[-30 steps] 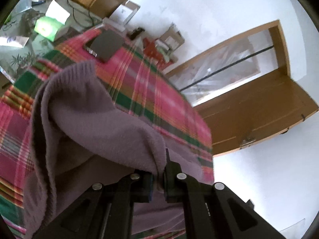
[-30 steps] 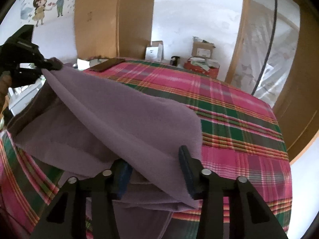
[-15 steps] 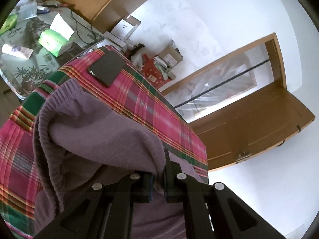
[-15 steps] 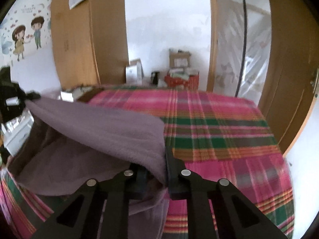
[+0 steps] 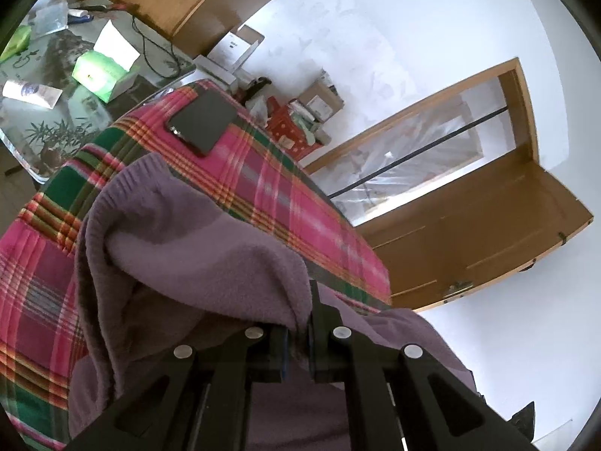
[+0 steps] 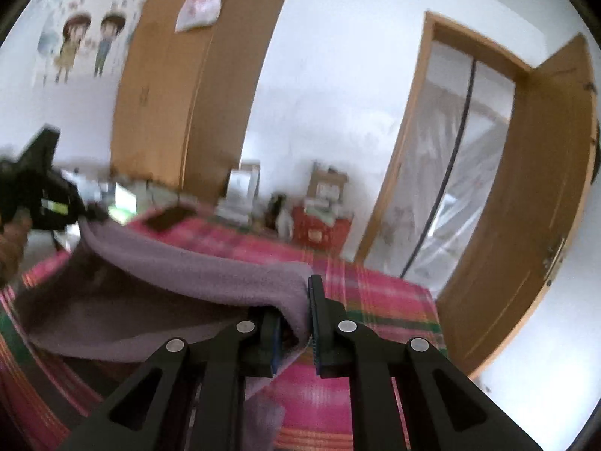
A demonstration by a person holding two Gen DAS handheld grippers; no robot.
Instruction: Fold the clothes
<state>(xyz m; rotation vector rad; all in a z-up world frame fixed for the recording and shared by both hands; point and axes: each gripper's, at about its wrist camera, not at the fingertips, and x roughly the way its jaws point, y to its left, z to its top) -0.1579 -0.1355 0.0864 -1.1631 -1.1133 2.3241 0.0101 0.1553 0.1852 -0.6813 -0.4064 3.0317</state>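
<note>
Right gripper (image 6: 295, 323) clamped on purple sweater (image 6: 195, 274) edge, jaws just closed; left gripper (image 5: 298, 334) pinching opposite corner. Step: lift edge off plaid bedspread (image 5: 263, 173). Next, likely: carry both corners far, keeping edge taut.

Mauve sweater (image 5: 210, 263), pink-green plaid bedspread (image 5: 270, 188)

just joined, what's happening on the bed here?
A person is folding a purple sweater on a plaid bedspread. The left hand-held gripper is clamped on one edge; the right hand-held gripper has just been closing and now pinches another, the fabric raised between them. A dark phone lies further up the bed.
</note>
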